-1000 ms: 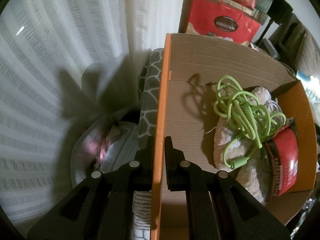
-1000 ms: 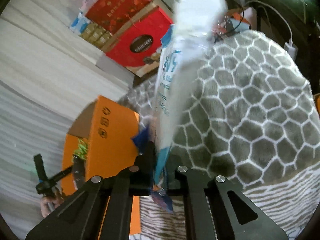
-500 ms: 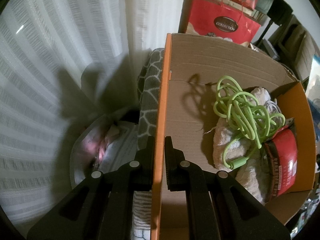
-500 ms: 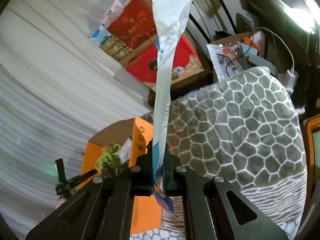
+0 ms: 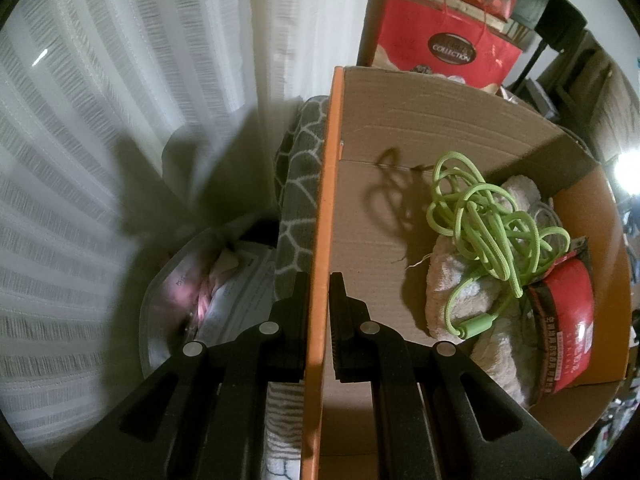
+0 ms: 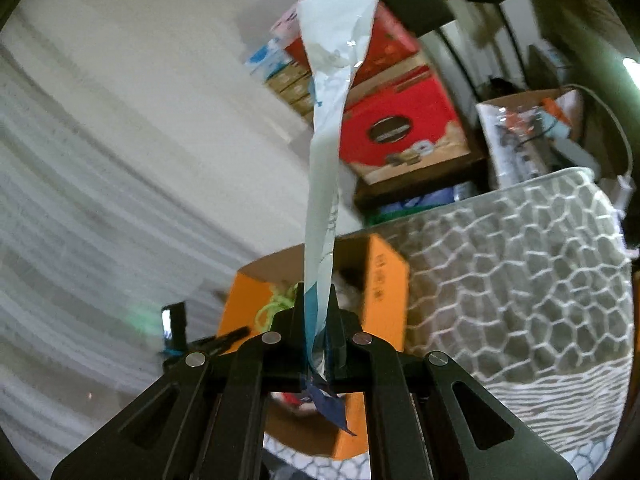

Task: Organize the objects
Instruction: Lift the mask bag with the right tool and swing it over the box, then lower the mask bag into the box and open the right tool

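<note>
Orange cardboard box (image 5: pixel 460 152), open at the top, pinched by its left wall between the fingers of the left hand-held gripper (image 5: pixel 319 280), one finger outside the wall, one inside. Ahead and to the right of that hand-held gripper, inside the box: tangled lime-green cord (image 5: pixel 488 216) lying on cream fluffy cloth (image 5: pixel 476 304), red packet (image 5: pixel 568 320) tucked against the right wall. Left of the held wall, grey honeycomb-patterned blanket (image 5: pixel 298 184), and beyond it pale striped curtain (image 5: pixel 120 100). Farther ahead, past the box, red gift bag (image 5: pixel 444 48).

White and blue plastic pouch (image 6: pixel 324 184) clamped at its lower end in the right hand-held gripper (image 6: pixel 318 304), standing straight up and out from the fingertips, blue corner poking back below the grip. Just behind the pouch, ahead of the right hand-held gripper, same orange box resting on the blanket, green cord peeking over its rim.
</note>
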Demonstrator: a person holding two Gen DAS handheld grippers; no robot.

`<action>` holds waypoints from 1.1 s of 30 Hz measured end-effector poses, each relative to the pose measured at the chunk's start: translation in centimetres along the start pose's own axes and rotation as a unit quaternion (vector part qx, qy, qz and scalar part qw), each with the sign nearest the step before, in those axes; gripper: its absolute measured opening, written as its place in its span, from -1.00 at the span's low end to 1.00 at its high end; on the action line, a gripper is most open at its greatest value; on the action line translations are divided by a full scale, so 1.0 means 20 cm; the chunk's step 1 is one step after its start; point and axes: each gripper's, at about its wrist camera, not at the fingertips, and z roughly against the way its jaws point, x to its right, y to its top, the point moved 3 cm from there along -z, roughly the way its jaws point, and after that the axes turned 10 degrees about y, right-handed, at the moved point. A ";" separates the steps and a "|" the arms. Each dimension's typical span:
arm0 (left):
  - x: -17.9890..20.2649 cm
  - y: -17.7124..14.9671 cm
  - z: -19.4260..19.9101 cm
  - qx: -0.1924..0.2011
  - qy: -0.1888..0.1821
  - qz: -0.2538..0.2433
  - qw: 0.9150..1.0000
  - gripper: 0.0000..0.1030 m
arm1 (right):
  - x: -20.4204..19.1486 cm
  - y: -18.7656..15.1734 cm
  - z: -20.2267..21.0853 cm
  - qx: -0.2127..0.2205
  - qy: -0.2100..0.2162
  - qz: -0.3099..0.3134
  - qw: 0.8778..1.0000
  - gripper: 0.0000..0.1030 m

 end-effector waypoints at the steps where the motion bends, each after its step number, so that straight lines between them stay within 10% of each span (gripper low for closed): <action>1: 0.00 0.00 0.00 0.000 0.000 0.000 1.000 -0.83 | -0.02 -0.02 -0.04 -0.010 0.010 0.000 1.000 -0.91; 19: 0.00 -0.01 0.00 0.000 -0.005 0.003 1.000 -0.83 | -0.18 -0.36 -0.71 -0.177 0.095 -0.023 0.979 -0.91; 33: -0.02 -0.01 -0.01 -0.002 -0.011 0.009 1.000 -0.84 | -0.26 -0.55 -1.03 -0.254 0.075 -0.026 0.964 -0.91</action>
